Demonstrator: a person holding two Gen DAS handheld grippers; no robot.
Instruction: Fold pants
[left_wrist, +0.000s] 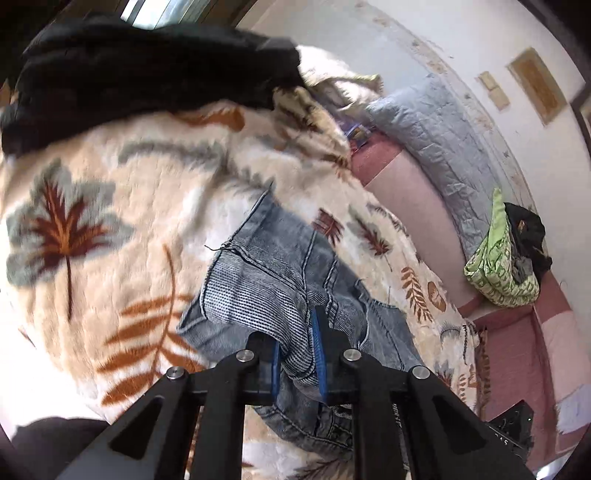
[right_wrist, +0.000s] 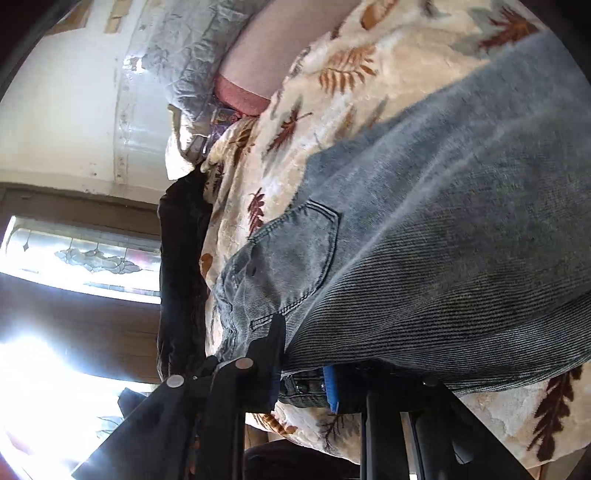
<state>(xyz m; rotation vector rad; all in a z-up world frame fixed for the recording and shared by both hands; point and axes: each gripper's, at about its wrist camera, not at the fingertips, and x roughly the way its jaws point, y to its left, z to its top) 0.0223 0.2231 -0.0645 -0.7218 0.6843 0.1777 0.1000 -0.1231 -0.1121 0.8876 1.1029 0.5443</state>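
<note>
A pair of faded blue jeans (left_wrist: 280, 280) lies on a cream blanket with leaf prints (left_wrist: 122, 206). In the left wrist view, my left gripper (left_wrist: 299, 347) is shut on a bunched fold of the jeans between its blue pads. In the right wrist view the jeans (right_wrist: 424, 240) spread wide, with a back pocket showing. My right gripper (right_wrist: 301, 373) is shut on the waistband edge near a button, and denim hangs over its right finger.
A black garment (left_wrist: 147, 74) lies at the blanket's far edge and also shows in the right wrist view (right_wrist: 181, 280). A grey quilted pillow (left_wrist: 436, 136), pink sheet (left_wrist: 413, 206) and a green patterned bag (left_wrist: 498, 266) lie by the wall. A bright window (right_wrist: 81, 254) is beyond.
</note>
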